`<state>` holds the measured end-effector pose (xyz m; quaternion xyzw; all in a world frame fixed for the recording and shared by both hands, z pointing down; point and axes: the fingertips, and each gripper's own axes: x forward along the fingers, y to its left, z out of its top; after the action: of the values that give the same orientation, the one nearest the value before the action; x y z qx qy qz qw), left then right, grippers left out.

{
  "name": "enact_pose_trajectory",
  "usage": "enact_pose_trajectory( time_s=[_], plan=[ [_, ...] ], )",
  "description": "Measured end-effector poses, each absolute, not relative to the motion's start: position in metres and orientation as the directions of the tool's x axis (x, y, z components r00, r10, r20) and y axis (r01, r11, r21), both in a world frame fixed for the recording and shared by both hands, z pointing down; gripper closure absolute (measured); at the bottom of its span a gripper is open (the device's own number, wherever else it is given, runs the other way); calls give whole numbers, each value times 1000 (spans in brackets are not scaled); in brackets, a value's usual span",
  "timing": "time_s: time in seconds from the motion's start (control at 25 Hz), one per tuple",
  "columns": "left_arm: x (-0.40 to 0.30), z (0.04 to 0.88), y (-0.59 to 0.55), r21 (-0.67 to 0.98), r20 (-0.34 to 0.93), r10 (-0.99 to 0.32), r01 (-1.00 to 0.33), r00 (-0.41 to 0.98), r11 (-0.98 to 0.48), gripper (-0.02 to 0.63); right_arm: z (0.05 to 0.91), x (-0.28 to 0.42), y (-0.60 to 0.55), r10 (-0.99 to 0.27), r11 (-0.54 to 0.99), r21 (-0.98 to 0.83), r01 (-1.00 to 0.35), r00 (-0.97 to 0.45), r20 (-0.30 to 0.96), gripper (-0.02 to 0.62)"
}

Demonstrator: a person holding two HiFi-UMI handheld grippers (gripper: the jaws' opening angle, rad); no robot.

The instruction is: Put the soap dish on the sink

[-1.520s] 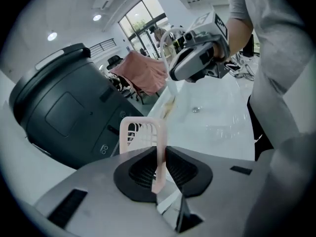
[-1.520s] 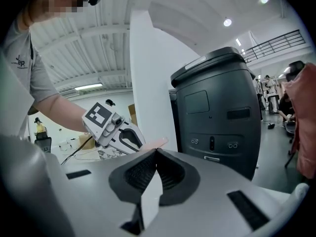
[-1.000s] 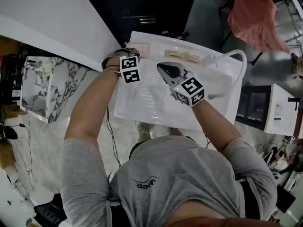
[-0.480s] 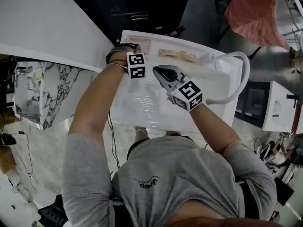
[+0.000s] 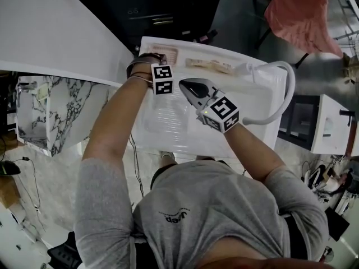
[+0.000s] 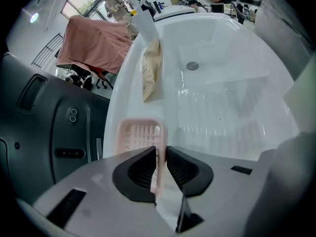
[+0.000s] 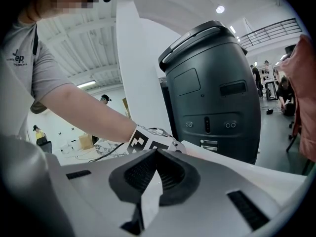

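The pink slotted soap dish [image 6: 138,135] rests on the far left ledge of the white sink [image 6: 222,83], and shows in the head view as the soap dish [image 5: 166,54] on the sink's [image 5: 185,125] back corner. My left gripper [image 6: 161,152] points steeply down at it. Its jaws are opening, with the dish's near rim still standing between them and thin slits on both sides. In the head view the left gripper [image 5: 157,60] lies mostly under the hand. My right gripper [image 5: 188,84] hovers over the basin, shut on nothing, and shows again as the right gripper [image 7: 156,154].
A beige packet [image 6: 150,68] lies on the back ledge beside the dish. The drain [image 6: 192,66] sits in the basin and a curved white faucet [image 5: 289,88] rises at the right end. A dark machine [image 7: 212,83] stands behind the sink. A pink cloth [image 5: 300,13] hangs further back.
My left gripper has come down onto the sink's back left ledge with the soap dish. The right gripper has hardly moved.
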<state>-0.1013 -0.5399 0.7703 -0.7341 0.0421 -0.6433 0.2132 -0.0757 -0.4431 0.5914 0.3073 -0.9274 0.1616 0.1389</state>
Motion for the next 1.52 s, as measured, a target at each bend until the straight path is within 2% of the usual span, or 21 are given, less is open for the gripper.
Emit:
enact_pose_trajectory(
  time_s=[0.24,0.56,0.76,0.96,1.16,1.52],
  plan=[
    [-101,769,-542,-391,914,-359,180,189,-903,520,588,-78,-440,-523,763,-211,-611,-775,354,543],
    [-108,758,-548,-429,896,-404,121,186,-895,435,580,-77,-434,-522,768,-198,-609,-775,356,543],
    [-110,737,-547,-447,877,-427,48,220,-893,430,569,-79,-431,-528,775,-181,-606,-778,341,543],
    [-127,701,-534,-426,856,-429,-78,287,-902,430,554,-83,-427,-533,780,-160,-605,-776,337,543],
    [-160,650,-512,-380,798,-471,-292,375,-878,436,528,-90,-420,-528,797,-134,-589,-787,318,543],
    [-204,527,-433,-304,566,-627,-571,535,-762,467,475,-99,-397,-503,828,-113,-549,-817,283,543]
  ],
)
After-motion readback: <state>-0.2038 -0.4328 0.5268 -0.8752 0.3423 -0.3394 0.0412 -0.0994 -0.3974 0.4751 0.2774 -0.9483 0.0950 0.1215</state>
